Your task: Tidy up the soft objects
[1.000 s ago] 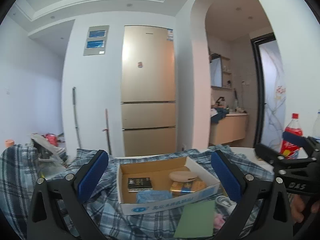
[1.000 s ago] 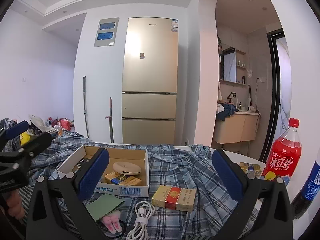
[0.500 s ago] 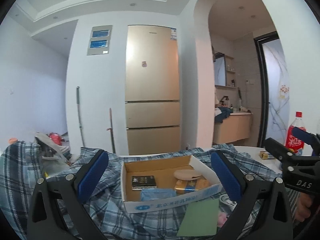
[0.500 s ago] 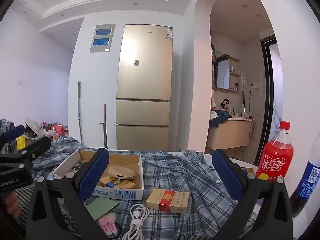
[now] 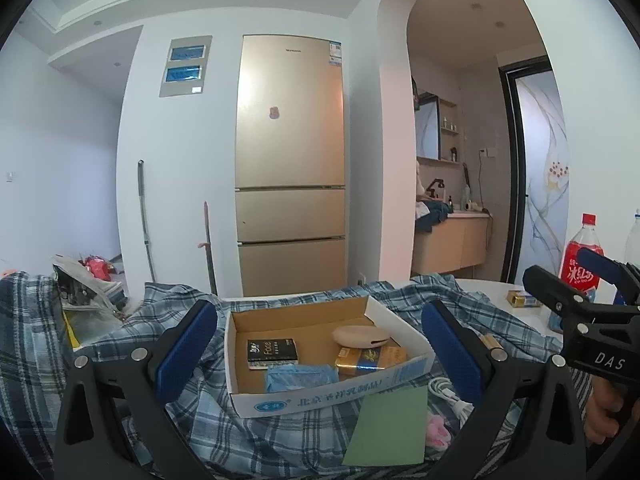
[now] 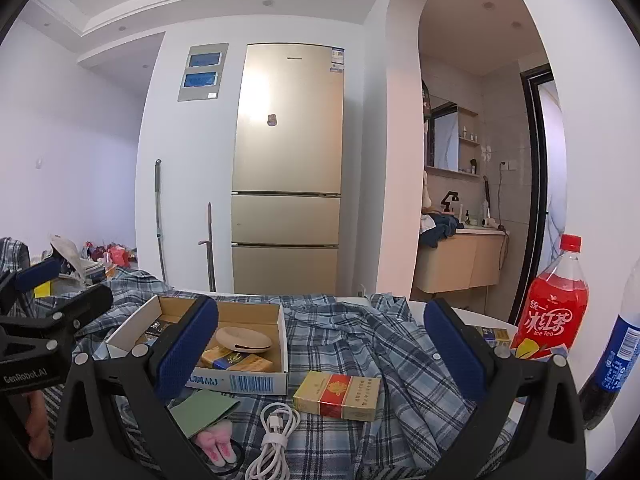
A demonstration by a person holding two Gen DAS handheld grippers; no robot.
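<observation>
Left hand-held gripper [image 5: 320, 354]: jaws spread wide, nothing between the blue pads, held above the plaid cloth.
Right hand-held gripper [image 6: 322, 356]: jaws likewise wide apart and empty, hovering over the same cloth.
Plaid shirt [image 6: 360, 344]: crumpled blue checked fabric spread across the worktop, directly under and ahead of both hand-held grippers.
Cardboard box [image 5: 400, 376]: shallow open tray resting on the shirt, straight ahead between the left fingers; ahead-left of the right hand-held gripper.
Box contents: black packet [image 5: 273, 351], blue crinkled bag [image 5: 300, 376], beige oval case [image 5: 360, 337] lying on a gold pack [image 5: 370, 358].
Green card [image 5: 390, 426]: just in front of the box, near the left tool's right finger.
Pink fuzzy item [image 6: 218, 442]: partly under the green card.
White cable [image 6: 276, 436]: coiled, below the right hand-held gripper's centre.
Cigarette pack [image 6: 336, 396]: flat on the shirt, beside the cable.
Red tea bottle [image 6: 554, 312]: upright, far right.
</observation>
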